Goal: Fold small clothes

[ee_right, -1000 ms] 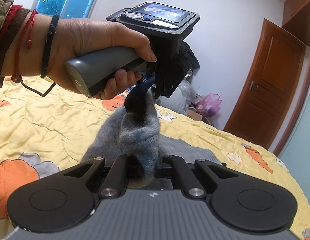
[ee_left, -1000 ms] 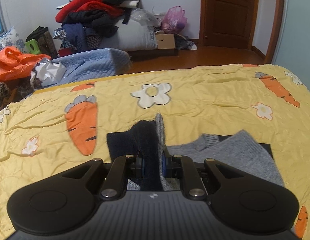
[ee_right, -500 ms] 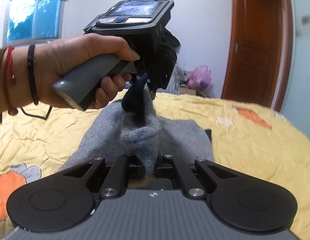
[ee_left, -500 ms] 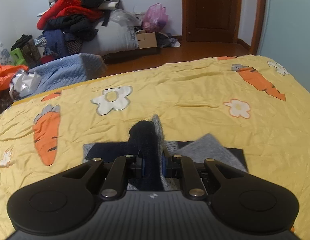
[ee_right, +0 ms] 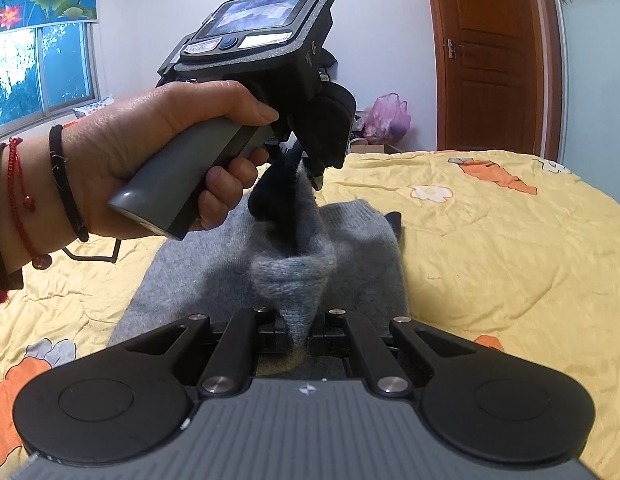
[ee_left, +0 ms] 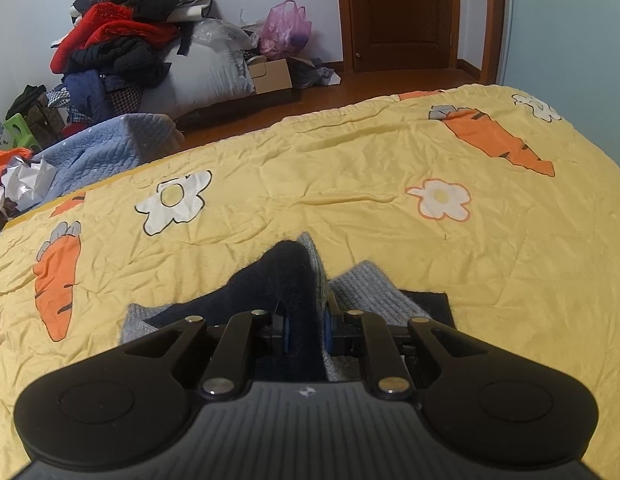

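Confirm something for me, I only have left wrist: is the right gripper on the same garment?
Observer: Yes. The right gripper is shut on a pinch of the grey knit garment.
Operator: Can you see my gripper from there?
Observer: Yes, the left gripper is above the garment, pinching its grey and dark navy fabric.
Operator: Who's holding it?
Observer: A hand wraps its grey handle; the wrist wears a black band and a red string bracelet.

1. A grey-and-navy knitted garment [ee_left: 361, 284] lies on the yellow carrot-print quilt [ee_left: 389, 184], at its near edge.
2. The heap of red and dark clothes [ee_left: 122, 40] sits on the floor beyond the quilt, at left.
3. A brown wooden door [ee_left: 401, 12] stands behind, right of the heap.
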### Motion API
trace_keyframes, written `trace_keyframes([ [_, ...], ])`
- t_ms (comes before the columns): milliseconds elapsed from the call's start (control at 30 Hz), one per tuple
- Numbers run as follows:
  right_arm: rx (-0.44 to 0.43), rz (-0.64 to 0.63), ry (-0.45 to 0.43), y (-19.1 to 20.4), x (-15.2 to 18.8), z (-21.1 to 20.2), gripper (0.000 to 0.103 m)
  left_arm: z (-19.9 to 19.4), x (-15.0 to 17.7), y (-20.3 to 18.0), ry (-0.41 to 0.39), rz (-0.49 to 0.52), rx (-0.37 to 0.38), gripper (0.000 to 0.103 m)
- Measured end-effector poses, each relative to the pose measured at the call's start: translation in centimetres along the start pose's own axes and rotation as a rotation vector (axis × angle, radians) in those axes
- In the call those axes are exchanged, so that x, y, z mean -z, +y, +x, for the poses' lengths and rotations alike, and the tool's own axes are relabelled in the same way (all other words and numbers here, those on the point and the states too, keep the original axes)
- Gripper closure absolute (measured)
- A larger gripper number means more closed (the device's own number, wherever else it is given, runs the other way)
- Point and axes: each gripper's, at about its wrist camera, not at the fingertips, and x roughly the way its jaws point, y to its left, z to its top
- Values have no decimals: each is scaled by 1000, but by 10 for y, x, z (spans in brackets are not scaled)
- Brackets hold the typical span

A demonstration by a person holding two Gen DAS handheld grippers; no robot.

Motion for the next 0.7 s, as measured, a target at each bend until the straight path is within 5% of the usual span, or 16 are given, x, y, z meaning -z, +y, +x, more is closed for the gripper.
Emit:
trace_keyframes([
  [700,-6,76,24,-18,9,-4,93,5,5,-38,-3,69,-10,89],
])
